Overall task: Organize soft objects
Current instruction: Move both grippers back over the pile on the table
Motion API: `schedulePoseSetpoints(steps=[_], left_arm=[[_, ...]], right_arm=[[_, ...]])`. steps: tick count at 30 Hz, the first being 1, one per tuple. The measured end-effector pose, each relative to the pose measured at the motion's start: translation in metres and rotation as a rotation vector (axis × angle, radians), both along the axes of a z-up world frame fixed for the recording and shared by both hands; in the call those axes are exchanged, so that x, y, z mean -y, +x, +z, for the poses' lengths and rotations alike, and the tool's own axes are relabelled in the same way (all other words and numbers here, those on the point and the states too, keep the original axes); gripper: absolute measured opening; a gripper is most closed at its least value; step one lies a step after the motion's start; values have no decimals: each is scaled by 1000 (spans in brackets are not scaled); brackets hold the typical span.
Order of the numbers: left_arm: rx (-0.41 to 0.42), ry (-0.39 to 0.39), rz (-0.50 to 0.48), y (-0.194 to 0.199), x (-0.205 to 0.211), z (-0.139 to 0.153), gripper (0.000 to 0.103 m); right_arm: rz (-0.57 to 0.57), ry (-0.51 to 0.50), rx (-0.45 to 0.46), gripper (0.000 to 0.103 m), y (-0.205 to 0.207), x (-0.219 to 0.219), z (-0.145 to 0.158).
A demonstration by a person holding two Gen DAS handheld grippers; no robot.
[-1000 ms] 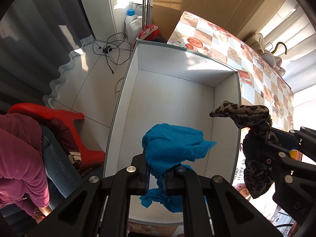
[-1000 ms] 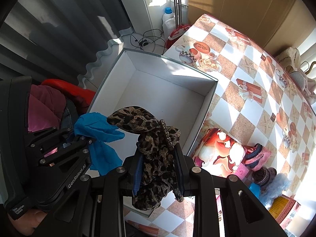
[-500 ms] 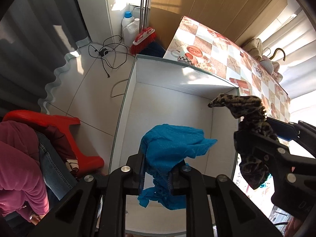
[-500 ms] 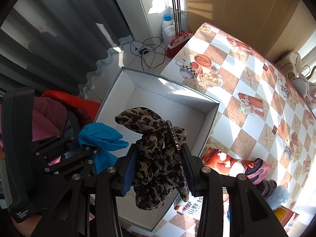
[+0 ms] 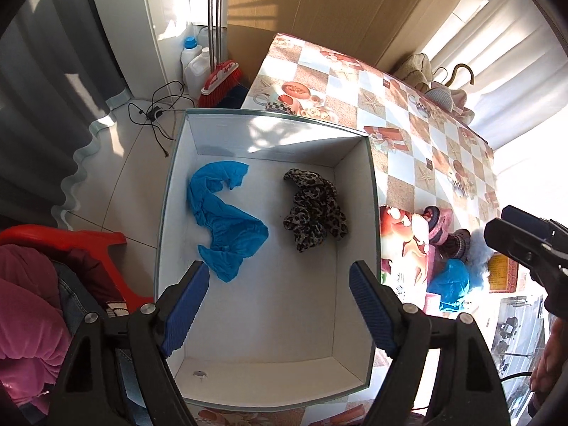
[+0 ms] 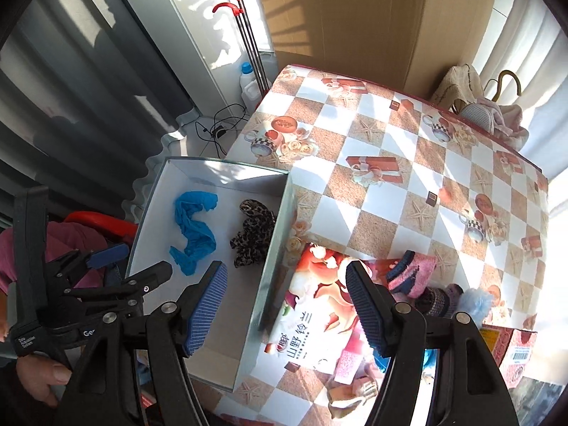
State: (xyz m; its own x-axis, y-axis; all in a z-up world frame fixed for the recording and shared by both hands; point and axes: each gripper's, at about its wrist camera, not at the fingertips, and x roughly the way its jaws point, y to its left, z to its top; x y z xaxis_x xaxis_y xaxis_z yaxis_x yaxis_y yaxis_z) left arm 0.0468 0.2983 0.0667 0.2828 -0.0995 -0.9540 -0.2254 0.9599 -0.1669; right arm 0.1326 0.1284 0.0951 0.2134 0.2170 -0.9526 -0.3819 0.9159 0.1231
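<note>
White rectangular cardboard box (image 5: 355, 323): holds crumpled blue cloth (image 5: 223, 220) beside leopard-print fabric piece (image 5: 314, 209), apart. Left hand-held gripper (image 5: 278, 277) and right hand-held gripper (image 6: 285, 273): jaws just opened wide, empty.

We see a table under a checkered oilcloth (image 6: 397, 191) printed with teacups and starfish, a large cardboard sheet (image 6: 362, 17) behind it. On the tiled floor lie a red broom (image 5: 220, 80), white plastic jugs (image 5: 193, 67), a tangled black cable (image 5: 156, 113) and a red plastic stool (image 5: 64, 239).
</note>
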Motion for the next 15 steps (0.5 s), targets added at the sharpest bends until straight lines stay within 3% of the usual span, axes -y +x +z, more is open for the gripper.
schedulePoseSetpoints(steps=[8, 15], left_arm=[[35, -5, -287, -9, 106, 16, 84], [-7, -20, -541, -29, 199, 7, 84]], right_arm=[[-130, -88, -41, 70, -69, 104, -22], [-223, -94, -118, 70, -120, 165, -53]])
